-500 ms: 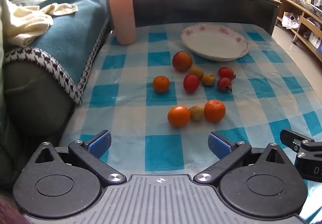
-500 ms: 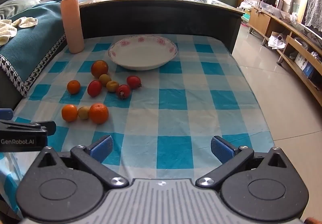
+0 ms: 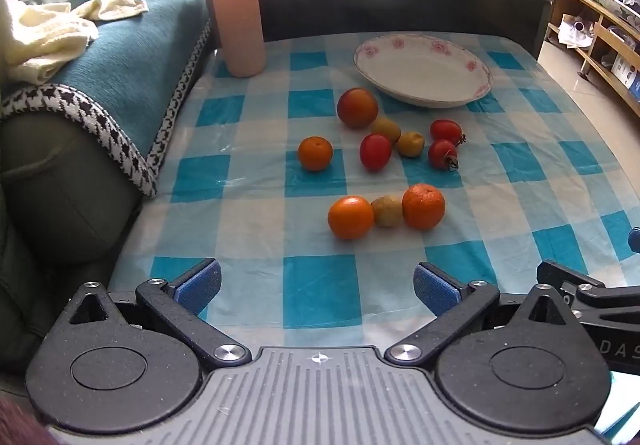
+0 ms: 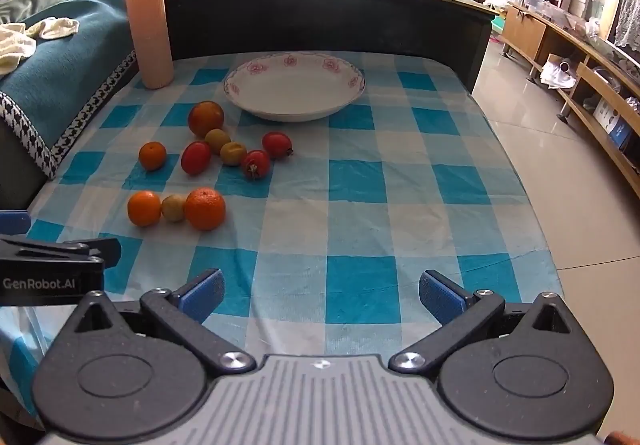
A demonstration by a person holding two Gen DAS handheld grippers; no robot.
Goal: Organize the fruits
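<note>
Fruit lies loose mid-counter, unmoved since a moment ago; plate bare. Left tool and right tool spread apart, holding nothing. Sorting not begun.

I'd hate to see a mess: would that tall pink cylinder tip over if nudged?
Probably: the pink cylinder stands upright, tall on a narrow base. Once down, its round sides would likely roll across the checked cloth, maybe toward the plate.
</note>
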